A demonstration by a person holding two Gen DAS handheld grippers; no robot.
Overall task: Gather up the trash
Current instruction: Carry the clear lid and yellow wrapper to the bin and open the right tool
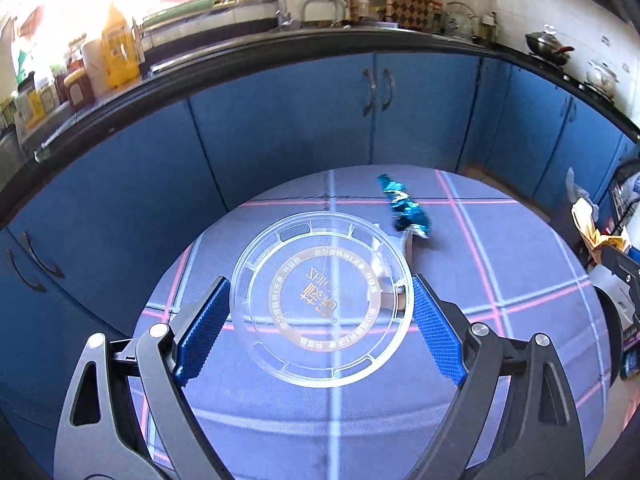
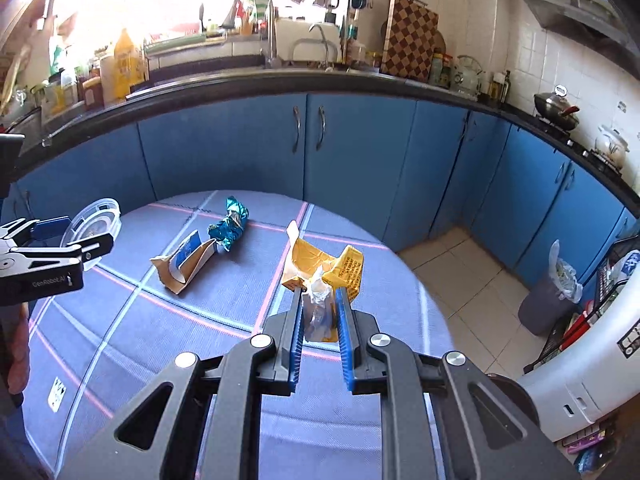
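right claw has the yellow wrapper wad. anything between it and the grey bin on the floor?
Nothing visible. The right claw holds the yellow wrapper wad above the table's right part; the lined grey bin stands on open tile floor beyond the table edge, with the stretch between them bare.

Bench (image 2: pixel 120 360) surface near the viewer is clear. Obstacles on its far half: torn carton (image 2: pixel 186 260) and blue foil wrapper (image 2: pixel 230 224), just beside each other. Cabinet doors (image 2: pixel 360 160) block passage beyond.
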